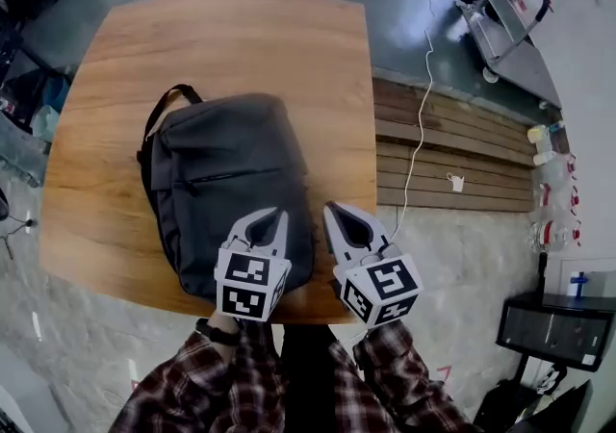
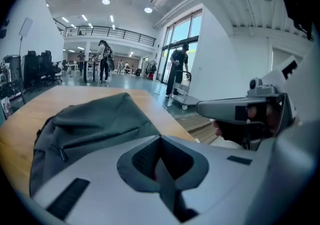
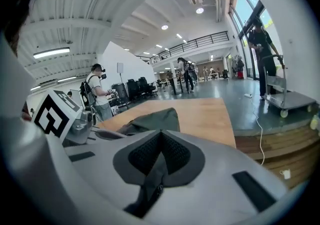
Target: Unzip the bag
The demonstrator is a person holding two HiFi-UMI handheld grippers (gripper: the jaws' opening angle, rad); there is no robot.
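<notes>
**Grey bag on wooden table, claws shut**

Zipped front up, the bag lies mid-table with its handle at the far end. Left claw sits over the bag's near end, jaws pressed together on nothing. Right claw (likewise closed and empty) is just beside the bag's right edge, apart from the left one.

I see the square wooden table steeply from overhead, while both gripper views look low and close across it, sharing the dark grey fabric backpack.
</notes>
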